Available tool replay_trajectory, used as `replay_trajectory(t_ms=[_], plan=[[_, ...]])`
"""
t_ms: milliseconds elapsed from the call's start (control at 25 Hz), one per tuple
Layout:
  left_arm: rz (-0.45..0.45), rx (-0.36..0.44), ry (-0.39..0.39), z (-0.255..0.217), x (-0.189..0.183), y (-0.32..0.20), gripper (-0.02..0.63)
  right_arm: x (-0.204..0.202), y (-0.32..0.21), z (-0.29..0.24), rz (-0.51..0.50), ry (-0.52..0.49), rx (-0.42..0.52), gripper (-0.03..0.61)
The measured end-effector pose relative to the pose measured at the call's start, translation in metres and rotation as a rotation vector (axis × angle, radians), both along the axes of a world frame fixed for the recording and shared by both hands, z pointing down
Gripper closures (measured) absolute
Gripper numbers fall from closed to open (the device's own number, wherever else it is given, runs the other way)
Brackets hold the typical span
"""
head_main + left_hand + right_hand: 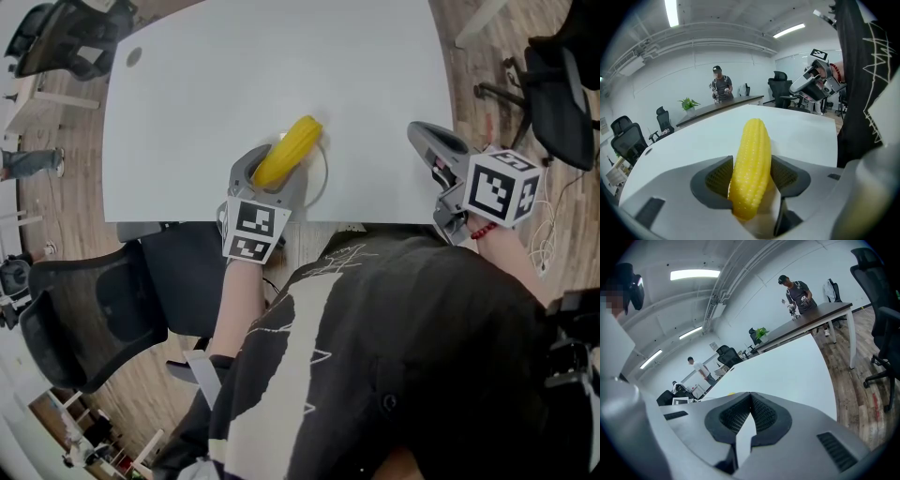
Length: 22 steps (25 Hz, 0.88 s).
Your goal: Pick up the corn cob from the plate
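The corn cob (292,145) sits lengthwise between the jaws of the left gripper (272,171), and both ribbed pads (717,176) press against its yellow kernels, so the tongs are clamped on it. Its tip pokes out well past the jaws and points up and away across the white table (281,66). Just under and beside it lies the white plate (323,176), only a thin arc of whose rim shows; the gripper's grey body covers the rest. Whether the cob's lower end touches the plate cannot be told.

The right gripper (419,131) hangs near the table's near right corner, well apart from the cob, its jaws closed tip to tip with nothing between them.

The person's dark-clad torso (403,356) fills the lower head view and hides the table's near edge. Black office chairs (84,319) stand on the wooden floor. Far behind, another person (723,86) stands at a dark-topped desk beside a potted plant (689,104).
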<state>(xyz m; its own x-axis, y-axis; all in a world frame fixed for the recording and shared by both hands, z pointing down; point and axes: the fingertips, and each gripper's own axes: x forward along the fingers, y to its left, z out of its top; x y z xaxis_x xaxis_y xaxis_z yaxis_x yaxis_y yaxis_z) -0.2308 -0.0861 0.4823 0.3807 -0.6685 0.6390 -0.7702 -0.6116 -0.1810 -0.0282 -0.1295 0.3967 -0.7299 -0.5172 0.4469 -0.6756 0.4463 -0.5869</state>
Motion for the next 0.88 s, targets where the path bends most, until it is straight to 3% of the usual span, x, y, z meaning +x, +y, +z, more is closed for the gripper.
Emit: replay_trajectory(t_ms=[240, 440, 880], plan=[[0.008, 0.024, -0.010, -0.001, 0.002, 0.000, 0.367, 0.000, 0.000, 0.000, -0.005, 0.008, 0.002, 0.565], [-0.022, 0.034, 0.048, -0.003, 0.004, 0.002, 0.371, -0.002, 0.002, 0.001, -0.016, 0.014, -0.002, 0.565], [-0.038, 0.087, 0.079, -0.015, 0.006, 0.005, 0.380, -0.003, -0.001, -0.003, -0.023, 0.015, 0.024, 0.565]])
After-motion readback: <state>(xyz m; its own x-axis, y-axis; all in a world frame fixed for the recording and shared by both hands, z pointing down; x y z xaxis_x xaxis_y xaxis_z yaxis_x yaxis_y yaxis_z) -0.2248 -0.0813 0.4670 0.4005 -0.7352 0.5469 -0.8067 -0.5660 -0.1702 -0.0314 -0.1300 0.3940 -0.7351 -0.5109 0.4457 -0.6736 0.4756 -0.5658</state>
